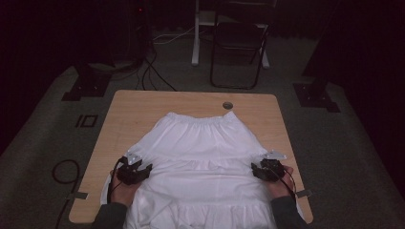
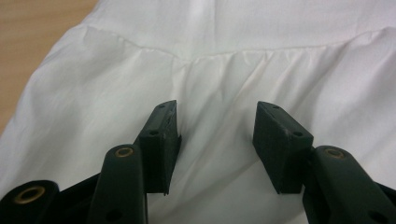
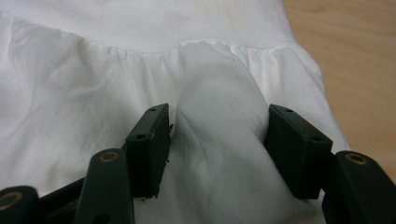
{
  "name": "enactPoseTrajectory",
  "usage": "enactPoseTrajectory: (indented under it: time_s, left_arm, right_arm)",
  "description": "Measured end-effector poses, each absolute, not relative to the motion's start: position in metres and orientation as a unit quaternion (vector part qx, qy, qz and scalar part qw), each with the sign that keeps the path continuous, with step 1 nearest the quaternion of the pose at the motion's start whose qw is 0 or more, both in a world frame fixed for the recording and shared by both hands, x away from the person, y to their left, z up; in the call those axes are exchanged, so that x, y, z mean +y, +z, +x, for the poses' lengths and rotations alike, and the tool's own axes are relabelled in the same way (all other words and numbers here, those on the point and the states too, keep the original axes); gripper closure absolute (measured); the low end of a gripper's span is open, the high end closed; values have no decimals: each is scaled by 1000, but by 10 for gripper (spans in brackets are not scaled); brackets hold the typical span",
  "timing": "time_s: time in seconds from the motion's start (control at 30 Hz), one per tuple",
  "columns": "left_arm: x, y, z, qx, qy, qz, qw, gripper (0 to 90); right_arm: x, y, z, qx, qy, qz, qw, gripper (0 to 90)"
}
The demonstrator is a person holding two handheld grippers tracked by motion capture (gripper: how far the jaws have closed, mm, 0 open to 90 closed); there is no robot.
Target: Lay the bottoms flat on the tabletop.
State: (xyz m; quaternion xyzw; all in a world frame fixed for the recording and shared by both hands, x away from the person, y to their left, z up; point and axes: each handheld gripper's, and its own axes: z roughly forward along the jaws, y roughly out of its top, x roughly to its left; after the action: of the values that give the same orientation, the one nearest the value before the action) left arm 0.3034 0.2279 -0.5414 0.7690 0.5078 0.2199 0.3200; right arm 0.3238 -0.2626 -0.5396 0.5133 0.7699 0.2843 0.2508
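The white tiered skirt (image 1: 200,162) lies flat on the wooden table (image 1: 138,109), waistband far, hem near. The left gripper (image 1: 143,168) and right gripper (image 1: 257,169) sit at opposite side edges of its middle tier, jaws apart; a fabric ridge rises between the right pair, unclamped.

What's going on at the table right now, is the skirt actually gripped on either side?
A person works a white tiered skirt spread flat on the wooden table, waistband at the far end. The left gripper sits over the skirt's left side with jaws apart and flat cloth between them, not pinched. The right gripper at the right side has a raised fold of fabric between its jaws, which stand apart and do not look clamped.
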Motion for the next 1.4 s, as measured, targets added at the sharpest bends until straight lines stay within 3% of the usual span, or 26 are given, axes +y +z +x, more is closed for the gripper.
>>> enactPoseTrajectory:
  time_s: [0.3, 0.53, 0.67, 0.77, 0.93, 1.0, 1.1, 1.4]
  left_arm:
    - [241, -539, 247, 500, 209, 783, 305, 504]
    - [260, -536, 239, 515, 213, 778, 288, 495]
    - [260, -532, 250, 532, 228, 774, 256, 494]
    - [252, -525, 261, 525, 232, 773, 271, 489]
    - [230, -510, 294, 497, 238, 777, 306, 460]
    - [216, -507, 320, 491, 232, 778, 316, 458]
    - [199, -518, 339, 488, 212, 785, 317, 453]
    - [190, -545, 311, 478, 221, 780, 339, 451]
  right_arm:
    - [-262, -540, 260, 774, 287, 508, 246, 405]
    - [-259, -537, 229, 792, 281, 493, 225, 393]
    - [-260, -533, 231, 791, 301, 485, 222, 383]
    - [-260, -526, 236, 780, 319, 481, 240, 383]
    - [-258, -514, 264, 765, 340, 474, 271, 368]
    - [-254, -516, 291, 765, 333, 471, 289, 360]
    - [-250, -527, 316, 766, 313, 484, 285, 355]
    - [-250, -546, 303, 761, 322, 502, 256, 376]
